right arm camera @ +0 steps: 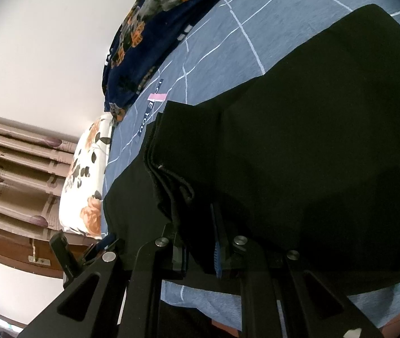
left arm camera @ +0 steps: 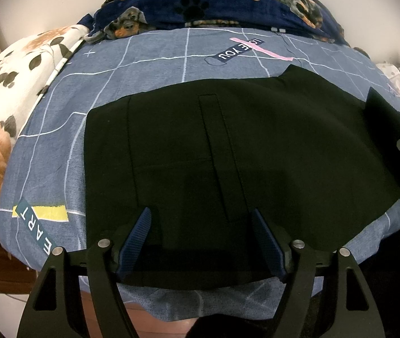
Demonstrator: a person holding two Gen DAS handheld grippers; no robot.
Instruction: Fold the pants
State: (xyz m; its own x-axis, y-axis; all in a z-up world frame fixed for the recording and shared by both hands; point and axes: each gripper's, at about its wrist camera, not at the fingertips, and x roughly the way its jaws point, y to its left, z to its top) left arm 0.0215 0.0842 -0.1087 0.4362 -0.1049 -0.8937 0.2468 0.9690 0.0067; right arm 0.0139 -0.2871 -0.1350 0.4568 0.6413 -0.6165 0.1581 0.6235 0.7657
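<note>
Pants lie beneath open left tongs, right tongs pinching them.

black tongs, ribbed blue pads, silver screws

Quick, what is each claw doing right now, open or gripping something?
Left gripper: open, fingers spread over the black pants, gripping nothing.
Right gripper: closed on a folded layer of the pants.

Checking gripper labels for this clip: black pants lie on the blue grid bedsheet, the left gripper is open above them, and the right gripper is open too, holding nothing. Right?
Not quite. The right gripper is shut on a bunched fold of the black pants, as the right wrist view shows. The rest holds: the left gripper is open above the pants, which lie on the blue grid bedsheet.
</note>
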